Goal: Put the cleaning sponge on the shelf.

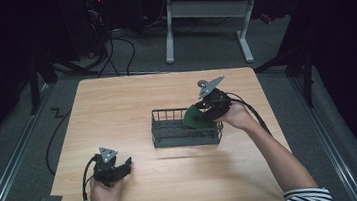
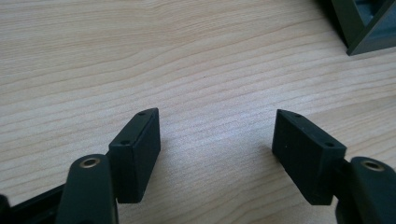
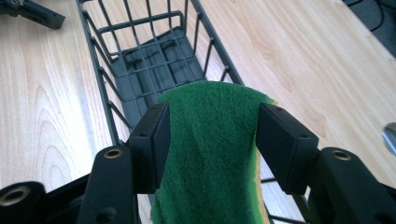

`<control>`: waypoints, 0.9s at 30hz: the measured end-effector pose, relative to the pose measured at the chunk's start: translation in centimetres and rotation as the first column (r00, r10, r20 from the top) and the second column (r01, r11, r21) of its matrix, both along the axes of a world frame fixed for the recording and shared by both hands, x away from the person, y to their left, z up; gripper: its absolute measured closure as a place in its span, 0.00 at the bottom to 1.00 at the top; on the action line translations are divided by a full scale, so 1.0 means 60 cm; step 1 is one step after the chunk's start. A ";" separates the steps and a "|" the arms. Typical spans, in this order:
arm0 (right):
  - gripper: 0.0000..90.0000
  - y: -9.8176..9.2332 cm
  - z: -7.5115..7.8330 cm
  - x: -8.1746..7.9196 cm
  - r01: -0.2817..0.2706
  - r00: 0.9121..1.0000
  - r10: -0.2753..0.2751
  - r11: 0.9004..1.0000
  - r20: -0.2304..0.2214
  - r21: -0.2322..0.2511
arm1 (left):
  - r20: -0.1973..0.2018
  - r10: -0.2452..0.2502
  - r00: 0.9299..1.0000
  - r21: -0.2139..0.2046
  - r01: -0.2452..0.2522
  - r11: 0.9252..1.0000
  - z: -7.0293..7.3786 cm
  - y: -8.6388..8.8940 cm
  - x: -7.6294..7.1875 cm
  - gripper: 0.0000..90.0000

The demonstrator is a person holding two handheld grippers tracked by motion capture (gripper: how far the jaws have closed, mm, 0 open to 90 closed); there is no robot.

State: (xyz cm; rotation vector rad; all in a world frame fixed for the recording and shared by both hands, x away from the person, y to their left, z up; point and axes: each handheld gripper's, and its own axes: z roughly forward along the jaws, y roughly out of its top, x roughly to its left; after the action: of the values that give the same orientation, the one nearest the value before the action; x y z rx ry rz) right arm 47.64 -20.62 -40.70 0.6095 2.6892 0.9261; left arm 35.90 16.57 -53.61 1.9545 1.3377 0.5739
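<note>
Reaching in from the five o'clock corner of the high view, the person's right forearm, with a striped sleeve at its lower end, stretches toward the table's centre, and the right hand (image 1: 236, 117) holds the right gripper (image 1: 207, 111) tilted down over the right end of the wire basket (image 1: 169, 131). Its jaws are clamped on one green scouring sponge (image 3: 210, 140), which bulges between the two pads in the right gripper view, with a thin yellow layer showing along its edge at four o'clock. The sponge sits above the basket's near end, at about three o'clock from the table's middle; whether it touches the basket floor cannot be told. The left hand (image 1: 105, 196) rests at seven o'clock on the table (image 1: 117, 107), wrist low, holding the left gripper (image 1: 123, 167) close above the wood and pointing toward two o'clock. Its jaws stand wide apart over bare wood grain, with a corner of the basket at one o'clock in the left gripper view. Counted: two grippers, two hands, one basket, one sponge.
</note>
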 end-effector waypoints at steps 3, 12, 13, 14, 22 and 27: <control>0.52 0.005 0.001 -0.001 -0.026 0.999 0.027 0.999 -0.018 0.029 | 0.000 0.000 1.000 0.000 0.000 1.000 0.000 0.000 0.000 0.37; 0.50 0.005 0.003 -0.004 -0.021 1.000 0.021 0.999 -0.013 0.050 | 0.001 0.000 1.000 0.002 0.000 1.000 0.000 -0.001 0.000 0.37; 0.50 0.003 0.003 -0.006 -0.018 1.000 0.019 0.998 -0.013 0.053 | 0.001 0.000 1.000 0.003 0.000 1.000 0.000 -0.001 0.000 0.37; 0.50 0.000 0.003 -0.009 -0.015 1.000 0.015 0.998 -0.009 0.059 | 0.002 0.001 1.000 0.003 -0.001 1.000 0.000 -0.001 0.000 0.37; 0.50 -0.040 0.018 -0.030 0.092 0.995 -0.095 0.987 0.017 0.128 | 0.003 0.001 1.000 0.006 -0.001 1.000 0.000 -0.001 0.000 0.37; 0.50 -0.074 0.026 -0.057 0.173 0.984 -0.179 0.971 0.024 0.163 | 0.003 0.001 1.000 0.006 -0.001 1.000 0.000 -0.001 0.000 0.37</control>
State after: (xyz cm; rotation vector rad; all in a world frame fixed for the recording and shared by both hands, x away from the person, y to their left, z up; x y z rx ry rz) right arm 44.20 -25.05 -39.12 0.8397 2.4946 1.0987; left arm 35.90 16.49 -53.63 1.9576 1.3368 0.5816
